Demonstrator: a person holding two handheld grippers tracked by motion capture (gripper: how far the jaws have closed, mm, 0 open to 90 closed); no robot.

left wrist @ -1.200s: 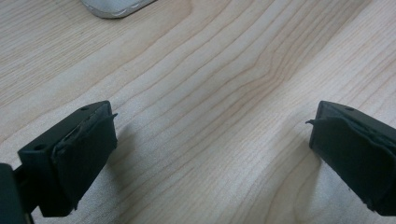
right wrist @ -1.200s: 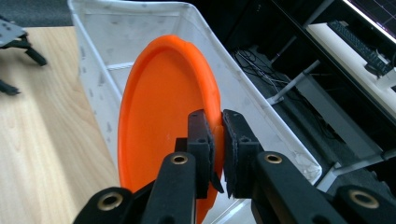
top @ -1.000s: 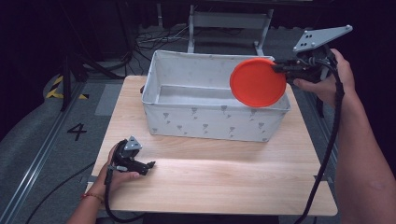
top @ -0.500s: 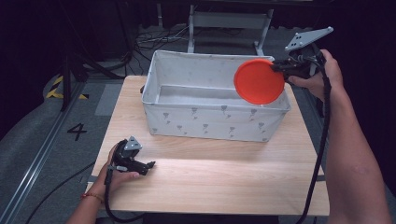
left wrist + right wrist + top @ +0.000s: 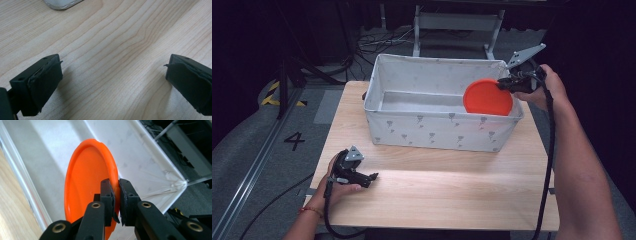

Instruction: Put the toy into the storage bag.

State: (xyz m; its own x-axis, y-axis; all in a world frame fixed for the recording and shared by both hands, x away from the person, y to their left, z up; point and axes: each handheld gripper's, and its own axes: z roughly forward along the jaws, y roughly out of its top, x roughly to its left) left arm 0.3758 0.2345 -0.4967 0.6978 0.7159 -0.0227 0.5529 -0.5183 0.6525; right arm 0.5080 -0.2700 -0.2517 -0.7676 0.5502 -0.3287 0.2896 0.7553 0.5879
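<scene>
While the wooden table (image 5: 437, 185) carries the white fabric bin (image 5: 437, 132), the orange plate (image 5: 487, 97) hangs on edge inside its right end, pinched at the rim by the closed right gripper (image 5: 116, 192). I judge the placing step; next, lower and release. The left gripper (image 5: 371, 176) rests wide open, empty.

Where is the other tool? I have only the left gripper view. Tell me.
Observer: The right tool is over the right end of the bin.
Operator: State what it carries.
Observer: An orange disc, pinched by its rim, standing on edge and partly down inside the bin.
Operator: Report where my own tool sits.
Observer: The left tool is low over the table near its front left corner, apart from the bin.
</scene>
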